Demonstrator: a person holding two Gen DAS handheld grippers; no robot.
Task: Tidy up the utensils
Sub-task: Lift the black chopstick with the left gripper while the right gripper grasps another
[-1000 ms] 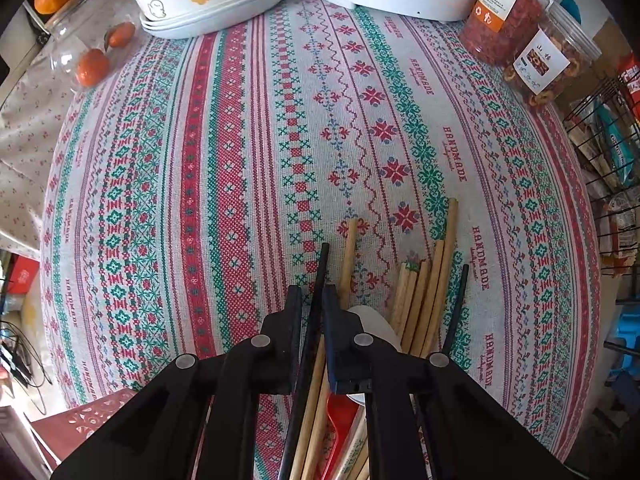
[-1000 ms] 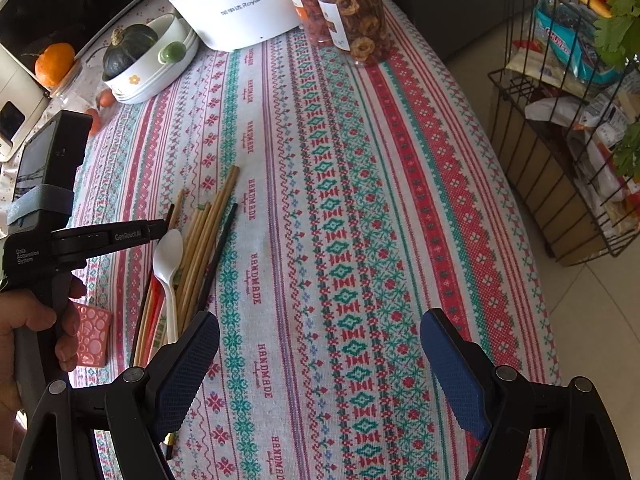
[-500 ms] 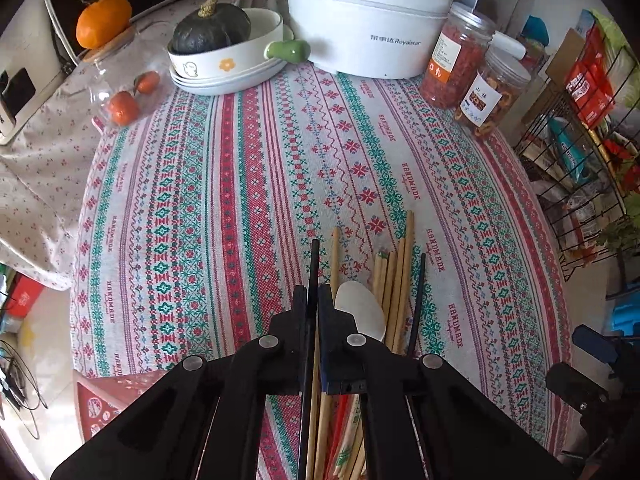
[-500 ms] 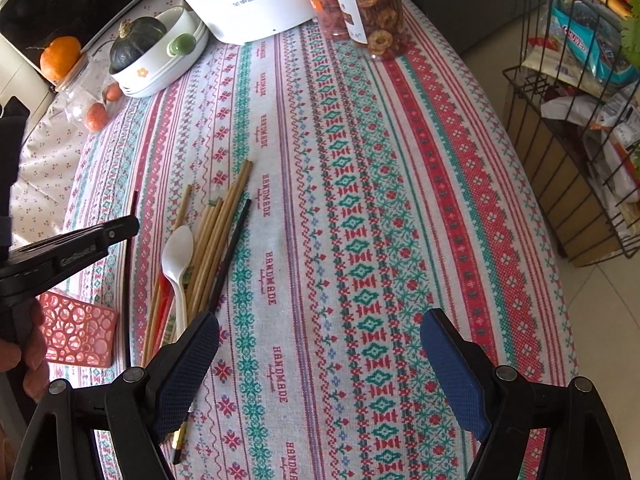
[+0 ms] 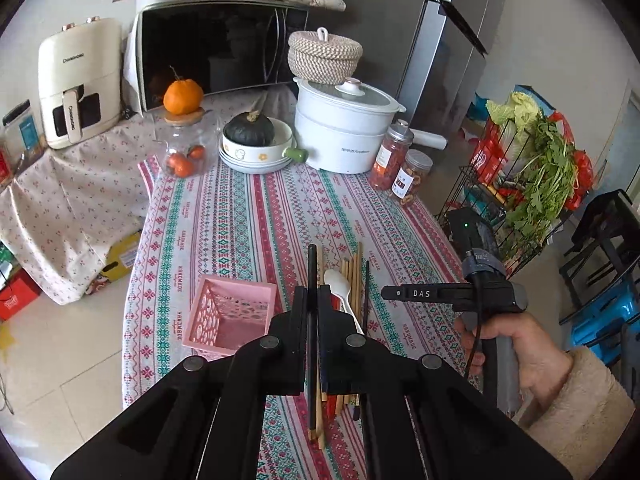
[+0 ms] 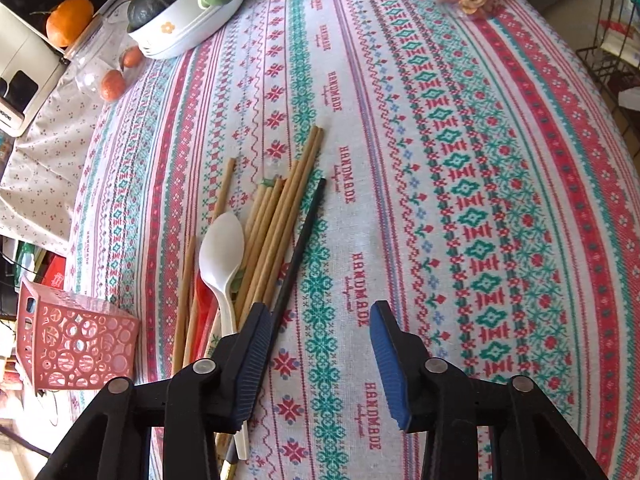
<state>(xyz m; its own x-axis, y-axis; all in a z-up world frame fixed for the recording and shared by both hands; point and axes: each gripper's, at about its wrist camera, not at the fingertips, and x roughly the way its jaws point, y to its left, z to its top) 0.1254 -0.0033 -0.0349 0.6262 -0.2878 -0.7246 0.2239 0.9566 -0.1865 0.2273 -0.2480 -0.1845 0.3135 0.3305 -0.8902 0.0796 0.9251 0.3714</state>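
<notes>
The left claw (image 5: 312, 320) is clamping a black chopstick (image 5: 311, 280), its length running along the fingers, with the pink basket (image 5: 236, 312) just left below. The right claw (image 6: 316, 344) is closing, nothing gripped, beside another black chopstick (image 6: 302, 240) on the surface (image 6: 460, 160).

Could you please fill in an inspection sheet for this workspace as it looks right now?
Surface: patterned tablecloth, flat, no spills seen.
Job's things: wooden chopsticks, white spoon and one black chopstick lie in a pile; pink basket stands beside it, nothing seen inside.
Clutter: squash in a bowl, white pot, two snack jars, glass jar of fruit at the far edge.
Grippers: left gripper shut on a second black chopstick, lifted; right gripper open, closing, its left finger beside the lying black chopstick.
Cables: one on the right gripper's handle.
Surroundings: microwave, wire rack of greens.
</notes>
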